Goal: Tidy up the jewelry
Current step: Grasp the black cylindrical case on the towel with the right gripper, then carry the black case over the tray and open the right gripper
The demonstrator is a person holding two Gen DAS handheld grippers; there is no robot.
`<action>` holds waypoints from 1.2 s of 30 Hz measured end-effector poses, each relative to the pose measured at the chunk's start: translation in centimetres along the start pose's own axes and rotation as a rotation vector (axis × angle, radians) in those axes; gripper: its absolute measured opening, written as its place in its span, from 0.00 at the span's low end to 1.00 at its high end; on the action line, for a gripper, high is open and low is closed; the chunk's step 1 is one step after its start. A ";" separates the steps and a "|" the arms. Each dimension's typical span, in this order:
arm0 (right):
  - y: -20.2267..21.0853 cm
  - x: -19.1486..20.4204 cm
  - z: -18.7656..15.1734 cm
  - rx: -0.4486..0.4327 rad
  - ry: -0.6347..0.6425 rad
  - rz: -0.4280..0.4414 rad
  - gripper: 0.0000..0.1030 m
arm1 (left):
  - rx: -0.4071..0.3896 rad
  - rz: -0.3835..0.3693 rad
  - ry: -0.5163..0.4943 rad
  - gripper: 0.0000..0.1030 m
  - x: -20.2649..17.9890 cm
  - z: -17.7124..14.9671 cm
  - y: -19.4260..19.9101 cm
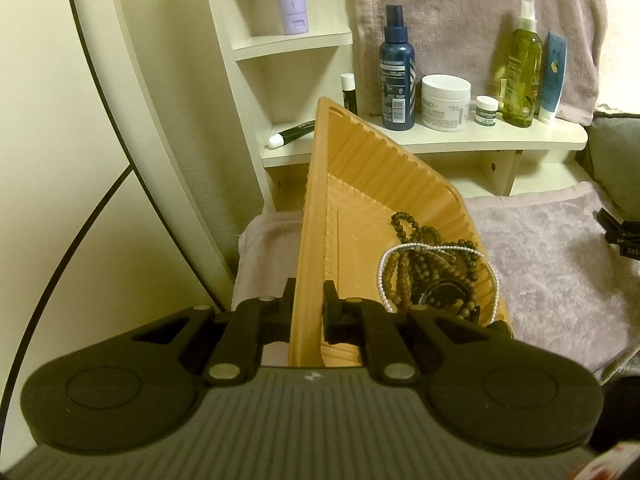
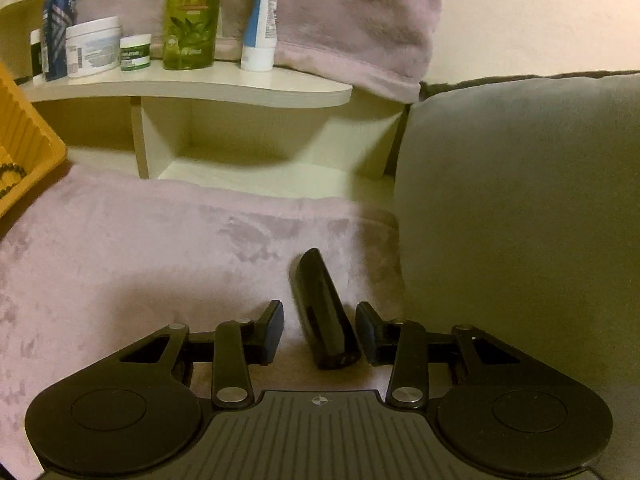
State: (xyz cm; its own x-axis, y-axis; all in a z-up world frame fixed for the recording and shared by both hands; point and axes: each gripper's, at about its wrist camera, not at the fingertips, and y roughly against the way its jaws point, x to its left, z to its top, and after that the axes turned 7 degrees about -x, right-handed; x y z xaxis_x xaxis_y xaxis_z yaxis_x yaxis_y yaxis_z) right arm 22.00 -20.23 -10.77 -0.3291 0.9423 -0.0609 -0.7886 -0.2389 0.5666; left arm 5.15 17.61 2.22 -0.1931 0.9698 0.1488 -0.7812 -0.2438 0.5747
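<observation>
- The left gripper point(image 1: 308, 312) has its jaws clamped on the near rim of an orange ribbed tray point(image 1: 360, 184), holding it tilted so its contents slide to the lower right of the left wrist frame.
- In that tray lie a dark wooden bead strand point(image 1: 416, 252), a white pearl string point(image 1: 386, 276) and what looks like a black band, all tangled together in the low corner.
- The right gripper point(image 2: 320, 332) sits low over a pink fleece blanket point(image 2: 160, 248), jaws partly apart around a black oblong case point(image 2: 324, 312) at the lower centre of the right wrist frame.
- The right-hand pad looks to be at or nearly on the case; a clear gap remains on the left-hand side, so it is not gripped yet.
- The step in hand seems to be picking up this last loose piece so it can join the others.
- Next move, as I judge it: close evenly on the case's long sides, lift clear of the soft fleece, and carry it toward the tray at the left edge of the frame.
- A shelf point(image 2: 200, 88) of bottles and jars stands behind in the upper left, away from the work.
</observation>
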 end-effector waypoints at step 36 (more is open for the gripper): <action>9.0 10.8 5.5 -0.128 -0.124 0.365 0.22 | 0.015 -0.041 0.045 0.10 1.5 -0.3 -0.5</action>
State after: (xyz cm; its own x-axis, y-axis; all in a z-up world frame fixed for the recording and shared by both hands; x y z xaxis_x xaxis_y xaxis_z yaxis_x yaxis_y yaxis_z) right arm 14.17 -10.90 -1.84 -0.5403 0.8096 0.2294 -0.6925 -0.5827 0.4253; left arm 5.11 19.18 1.90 -0.1876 0.9782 0.0891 -0.7803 -0.2035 0.5914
